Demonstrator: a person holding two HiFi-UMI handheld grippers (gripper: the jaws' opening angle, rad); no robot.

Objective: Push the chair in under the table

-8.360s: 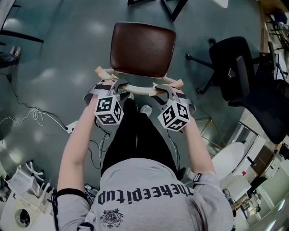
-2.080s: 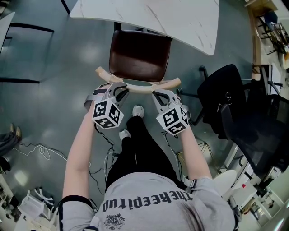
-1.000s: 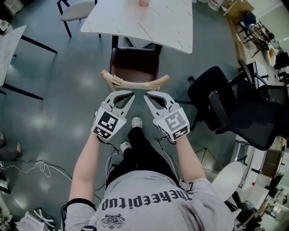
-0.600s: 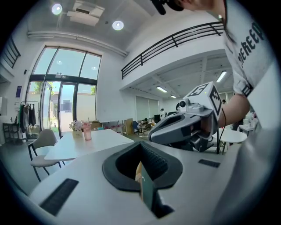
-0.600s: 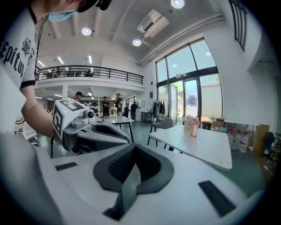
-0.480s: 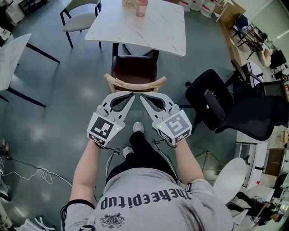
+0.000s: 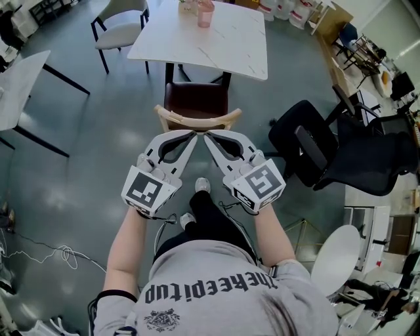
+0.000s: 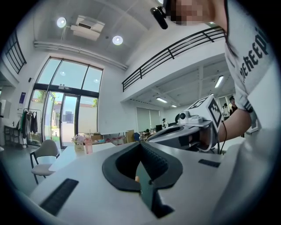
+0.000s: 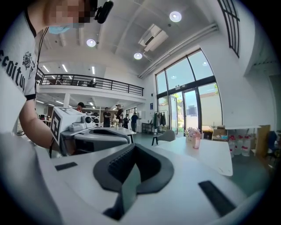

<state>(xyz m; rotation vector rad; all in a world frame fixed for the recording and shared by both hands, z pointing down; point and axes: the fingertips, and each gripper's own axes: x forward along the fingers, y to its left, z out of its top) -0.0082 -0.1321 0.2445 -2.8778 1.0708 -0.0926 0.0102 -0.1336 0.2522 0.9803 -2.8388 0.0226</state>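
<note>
The chair (image 7: 195, 98) has a brown seat and a pale curved wooden backrest (image 7: 197, 120). The front of its seat is tucked under the near edge of the white marble-look table (image 7: 216, 42). My left gripper (image 7: 194, 135) and right gripper (image 7: 207, 136) hover side by side just short of the backrest, touching nothing. Both are shut and empty, their tips nearly meeting. In the left gripper view the left gripper (image 8: 141, 147) points level across the room. The right gripper (image 9: 133, 150) does the same in its own view.
A pink cup (image 7: 205, 13) stands at the table's far end. A black office chair (image 7: 315, 147) sits close on the right, a grey chair (image 7: 120, 16) at the far left. Another white table (image 7: 20, 82) is at the left. Cables (image 7: 46, 252) lie on the floor.
Both grippers came off the backrest, drew back and rose, staying shut. The chair now stands farther off, its seat partly under the table.
</note>
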